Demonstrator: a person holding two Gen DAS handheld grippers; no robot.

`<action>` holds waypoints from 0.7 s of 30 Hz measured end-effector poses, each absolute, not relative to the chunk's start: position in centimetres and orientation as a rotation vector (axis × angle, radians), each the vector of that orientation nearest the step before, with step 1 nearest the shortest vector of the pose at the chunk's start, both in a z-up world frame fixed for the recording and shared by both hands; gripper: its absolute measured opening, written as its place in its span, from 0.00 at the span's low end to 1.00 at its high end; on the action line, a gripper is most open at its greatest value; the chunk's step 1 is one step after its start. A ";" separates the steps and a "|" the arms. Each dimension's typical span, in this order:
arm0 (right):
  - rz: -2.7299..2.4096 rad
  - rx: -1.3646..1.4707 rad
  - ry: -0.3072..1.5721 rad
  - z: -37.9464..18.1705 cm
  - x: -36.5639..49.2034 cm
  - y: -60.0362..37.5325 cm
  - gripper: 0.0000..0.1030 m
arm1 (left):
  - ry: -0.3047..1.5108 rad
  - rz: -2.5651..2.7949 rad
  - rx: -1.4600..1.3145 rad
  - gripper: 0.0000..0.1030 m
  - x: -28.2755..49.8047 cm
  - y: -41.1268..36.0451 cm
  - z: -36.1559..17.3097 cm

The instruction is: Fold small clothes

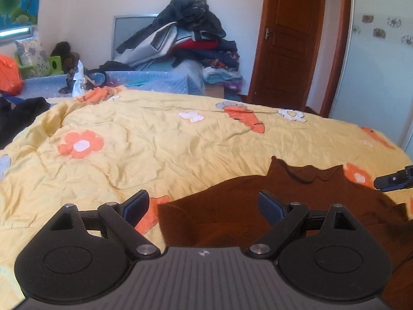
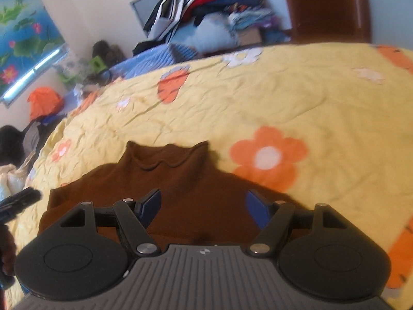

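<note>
Across most of both views, a wide bed under a wrinkled yellow quilt [image 1: 160, 139] printed with orange and white flowers and orange carrots. Behind it, at the white wall, a tall heap of clothes [image 1: 191, 38] in dark, grey, red and blue, partly covering a grey framed panel [image 1: 129, 33]. To the right of the heap, a brown wooden door [image 1: 289, 41] with a metal handle. At the far left, a poster of lotus flowers [image 2: 23, 33] on the wall, and below it an orange bag [image 1: 9, 75] beside a blue dotted cover [image 1: 144, 80]. On the near part of the quilt, spread flat with the high ruffled collar pointing away, a small brown sweater [image 2: 178, 188]; in the left wrist view only its left half and collar visible, at the lower right. Above the sweater's left edge, the left gripper [image 1: 204, 204], jaws spread wide, nothing between the blue pads, one pad over the quilt and the other over the brown cloth, not clearly touching. Over the middle of the sweater, the right gripper [image 2: 204, 209], jaws apart as well and gripping nothing, brown knit seen in the gap between the pads. At the right border of the left view, only the dark tip of the right gripper.
</note>
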State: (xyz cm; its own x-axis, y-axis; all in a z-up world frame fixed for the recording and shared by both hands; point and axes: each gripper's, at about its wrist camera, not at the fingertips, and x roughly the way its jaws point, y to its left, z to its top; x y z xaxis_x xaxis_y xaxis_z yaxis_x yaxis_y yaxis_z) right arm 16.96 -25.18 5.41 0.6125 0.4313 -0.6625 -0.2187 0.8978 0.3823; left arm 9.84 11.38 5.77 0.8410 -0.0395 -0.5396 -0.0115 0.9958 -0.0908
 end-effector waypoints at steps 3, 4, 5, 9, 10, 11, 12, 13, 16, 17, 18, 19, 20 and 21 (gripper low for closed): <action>0.435 0.255 0.840 5.5 15.1 -24.1 0.72 | 0.553 -0.034 -0.113 0.89 7.7 11.6 5.9; 0.451 0.254 0.836 5.7 13.6 -24.4 0.72 | 0.542 -0.036 -0.104 0.89 6.1 11.9 5.9; 0.465 0.267 0.832 5.9 12.0 -25.0 0.72 | 0.534 -0.039 -0.091 0.89 4.4 12.1 5.9; 0.477 0.406 0.827 5.6 4.5 -29.6 0.73 | 0.567 -0.037 -0.109 0.89 -2.6 14.2 4.6; 0.458 0.452 0.829 5.3 2.6 -30.9 0.73 | 0.591 -0.031 -0.134 0.89 -4.2 14.8 4.2; 0.435 0.507 0.830 5.0 0.7 -32.3 0.74 | 0.612 -0.034 -0.168 0.89 -5.6 15.4 3.7; 0.415 0.569 0.837 4.6 -1.1 -33.7 0.75 | 0.630 -0.042 -0.206 0.89 -6.8 16.0 3.4; 0.406 0.621 0.850 4.1 -2.7 -34.6 0.75 | 0.647 -0.050 -0.244 0.89 -8.0 16.5 3.0; 0.380 0.694 0.900 2.4 -6.1 -36.0 0.75 | 0.702 -0.093 -0.357 0.89 -10.2 17.3 2.0; 0.370 0.701 0.926 1.8 -6.9 -36.0 0.75 | 0.728 -0.109 -0.413 0.89 -10.6 17.5 1.5; 0.365 0.707 0.949 1.1 -7.5 -35.8 0.74 | 0.760 -0.141 -0.481 0.89 -11.0 17.8 0.9; 0.374 0.718 0.956 0.7 -8.2 -35.6 0.74 | 0.764 -0.173 -0.526 0.89 -11.4 17.8 0.6; 0.393 0.734 0.956 0.5 -8.8 -35.3 0.75 | 0.767 -0.190 -0.548 0.88 -11.9 17.8 0.5; 0.416 0.754 0.971 0.4 -9.2 -34.9 0.75 | 0.780 -0.211 -0.580 0.88 -12.2 17.9 0.4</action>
